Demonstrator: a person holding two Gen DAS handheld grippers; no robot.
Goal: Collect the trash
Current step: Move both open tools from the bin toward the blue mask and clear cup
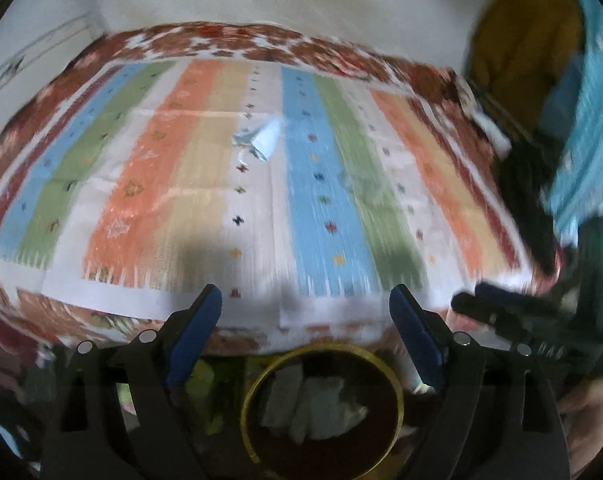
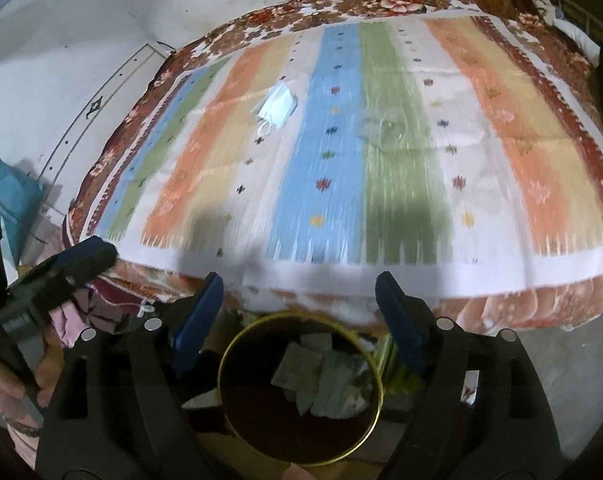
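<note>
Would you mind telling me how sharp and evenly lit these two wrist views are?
Left wrist view: motion blur smears the striped bedspread and the pale blue wrapper; the gold-rimmed bin sits in shade. Right wrist view: similar streaking, two gripper shadows on the bedspread's near edge, fisheye bowing the bed.

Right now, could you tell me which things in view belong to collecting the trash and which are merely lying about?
Belongs to the job:
- light blue wrapper on the striped bedspread
- clear plastic scrap on the green stripe
- round bin, paper scraps already inside
- left gripper and right gripper, both open

Lying about:
- yellow garment
- teal cushion
</note>
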